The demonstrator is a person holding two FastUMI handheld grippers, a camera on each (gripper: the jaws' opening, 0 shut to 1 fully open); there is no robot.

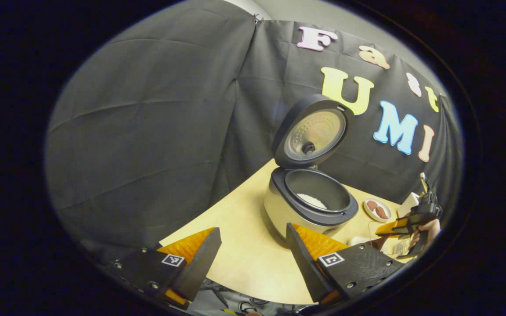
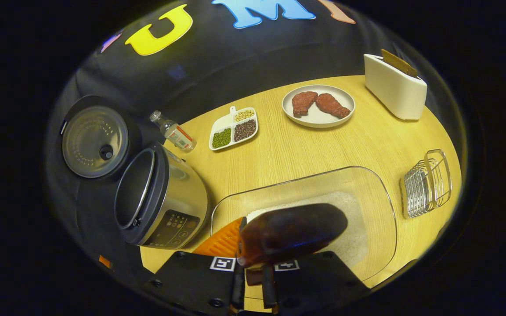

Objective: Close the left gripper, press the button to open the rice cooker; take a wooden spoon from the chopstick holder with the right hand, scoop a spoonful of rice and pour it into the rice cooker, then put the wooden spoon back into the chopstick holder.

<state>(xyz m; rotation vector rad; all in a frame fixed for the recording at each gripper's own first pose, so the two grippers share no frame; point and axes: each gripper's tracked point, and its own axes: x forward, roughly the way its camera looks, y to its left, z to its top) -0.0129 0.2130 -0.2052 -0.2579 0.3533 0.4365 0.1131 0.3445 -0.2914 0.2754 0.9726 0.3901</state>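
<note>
The right claw (image 2: 253,274) is pinching the spoon (image 2: 290,232) by its handle, the bowl hanging over the clear tray (image 2: 380,193) of rice on the desk (image 2: 305,149), just right of the cooker (image 2: 160,202), whose lid (image 2: 95,136) stands open with some rice already in the pot. The left claw (image 1: 253,259) is spread and holds nothing, near the cooker's front. I judge the spoon stiff, light and smooth enough to swivel in a 2-finger pinch, so a firm hold well up the handle with the bowl level should suit, since loose grains spill easily.
</note>
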